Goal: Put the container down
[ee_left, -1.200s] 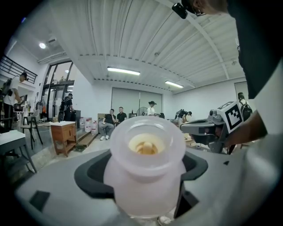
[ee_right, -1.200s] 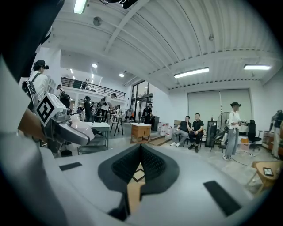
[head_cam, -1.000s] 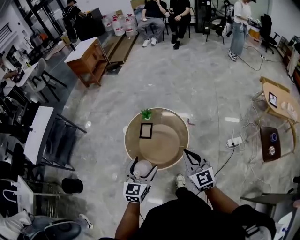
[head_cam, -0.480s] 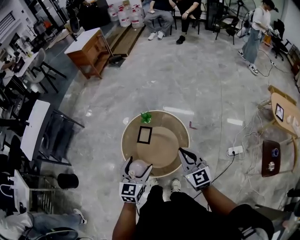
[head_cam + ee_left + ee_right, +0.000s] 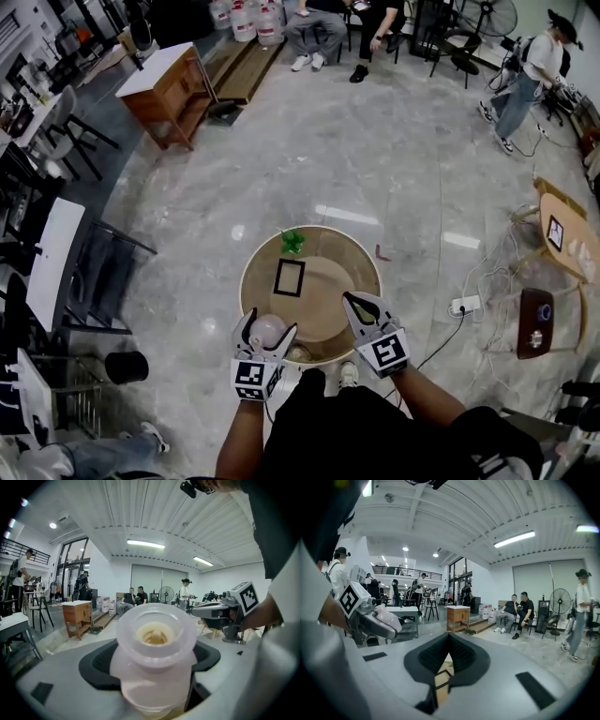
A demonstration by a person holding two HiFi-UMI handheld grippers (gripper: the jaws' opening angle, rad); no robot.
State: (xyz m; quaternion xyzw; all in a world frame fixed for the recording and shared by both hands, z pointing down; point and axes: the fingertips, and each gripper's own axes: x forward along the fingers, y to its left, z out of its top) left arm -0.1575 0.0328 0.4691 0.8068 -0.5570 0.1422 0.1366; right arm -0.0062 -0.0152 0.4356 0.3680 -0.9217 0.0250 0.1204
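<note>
Over the near edge of the round table [image 5: 325, 298], the left gripper [image 5: 267, 328] has its jaws clamped wide on a cloudy plastic container [image 5: 156, 667]. The right gripper [image 5: 357, 303] is near it, jaws pinched together, with nothing between them.

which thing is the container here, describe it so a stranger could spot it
Find the round wooden table in the middle of the floor; at its near edge the left gripper is closed on the container. It is a pale, translucent jar with a wide flared mouth, unlike the flat black frame and the green item on the tabletop.
</note>
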